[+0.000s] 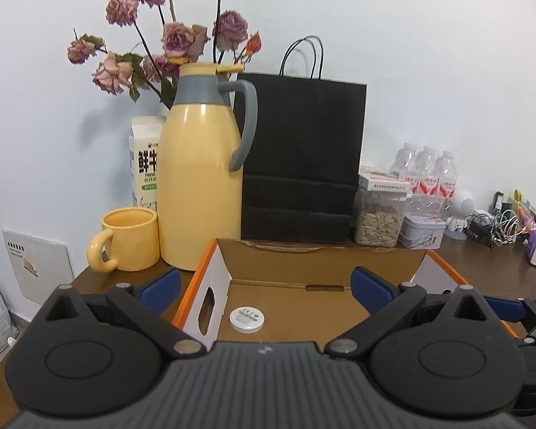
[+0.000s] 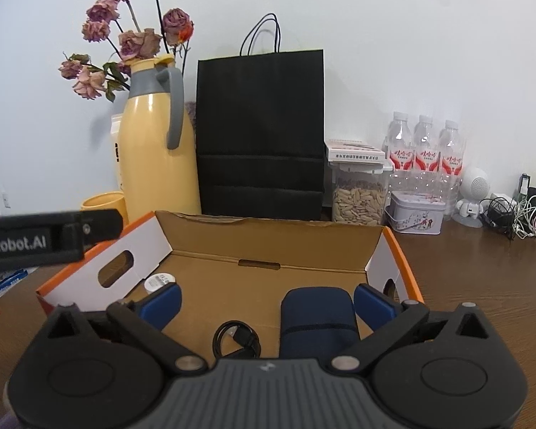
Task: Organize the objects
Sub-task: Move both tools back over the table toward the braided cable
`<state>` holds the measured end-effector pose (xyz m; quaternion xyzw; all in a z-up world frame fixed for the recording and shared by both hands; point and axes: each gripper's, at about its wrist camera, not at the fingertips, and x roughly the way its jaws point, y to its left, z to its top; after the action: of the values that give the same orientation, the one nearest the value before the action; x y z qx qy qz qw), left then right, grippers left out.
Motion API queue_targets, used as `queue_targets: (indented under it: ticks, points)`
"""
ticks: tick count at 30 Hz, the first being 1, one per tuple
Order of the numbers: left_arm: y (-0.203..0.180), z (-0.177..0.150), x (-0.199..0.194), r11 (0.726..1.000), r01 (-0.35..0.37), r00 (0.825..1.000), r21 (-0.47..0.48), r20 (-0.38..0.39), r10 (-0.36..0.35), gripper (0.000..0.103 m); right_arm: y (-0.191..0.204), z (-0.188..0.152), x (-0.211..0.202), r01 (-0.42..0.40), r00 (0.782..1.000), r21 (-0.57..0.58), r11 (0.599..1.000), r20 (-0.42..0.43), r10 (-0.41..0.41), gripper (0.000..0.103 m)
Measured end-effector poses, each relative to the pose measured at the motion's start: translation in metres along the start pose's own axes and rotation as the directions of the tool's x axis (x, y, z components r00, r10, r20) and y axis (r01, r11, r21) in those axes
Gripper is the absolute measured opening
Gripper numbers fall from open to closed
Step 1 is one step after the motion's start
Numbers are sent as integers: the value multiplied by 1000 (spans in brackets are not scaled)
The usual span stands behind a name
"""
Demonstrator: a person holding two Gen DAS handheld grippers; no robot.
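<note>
Landmark: cardboard box (image 2: 268, 246), open, orange outer edges, standing on the dark wooden surface (image 2: 482, 286); all places below are given against it.
White disc: white round puck (image 1: 246, 319) lies flat on the box floor, near the box's left wall with its oval hand-hole; also visible in the right view (image 2: 159, 281). Label side up.
Black cable: coiled cable (image 2: 236, 339) rests on the box floor toward the near edge, between disc and pouch. Coiling keeps it compact, judged deliberate.
Blue pouch: dark blue soft case (image 2: 316, 321) sits inside the box on the right side, just beside the right wall.
Left tool: left tool (image 1: 266, 287) released, jaws spread wide, nothing between the pads; it points into the box's left half over the disc.
Right tool: right tool (image 2: 267, 302) also released; pouch and cable lie between its pads, but the pads press on neither.
Behind the box: yellow thermos jug (image 1: 200, 178), yellow mug (image 1: 128, 239), black paper bag (image 1: 300, 157), jar of seeds (image 2: 359, 200), small tin (image 2: 416, 216), all outside it along the wall.
Reading: three small items gathered in one container; both tools empty suggests placing is done for these. Whether more items follow, cannot tell.
</note>
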<state>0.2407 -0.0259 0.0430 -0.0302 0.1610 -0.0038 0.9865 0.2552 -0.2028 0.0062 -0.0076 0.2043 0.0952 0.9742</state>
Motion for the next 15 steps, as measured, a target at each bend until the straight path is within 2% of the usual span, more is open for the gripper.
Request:
queue_targets:
  ticks: [6, 15]
  points:
    - [0, 2, -32, 999, 14, 1000, 40, 23, -14, 103, 3, 3, -30, -10, 999, -22, 1000, 34, 11, 103]
    - [13, 0, -86, 999, 18, 999, 36, 29, -19, 103, 7, -4, -88, -23, 997, -43, 999, 71, 26, 103]
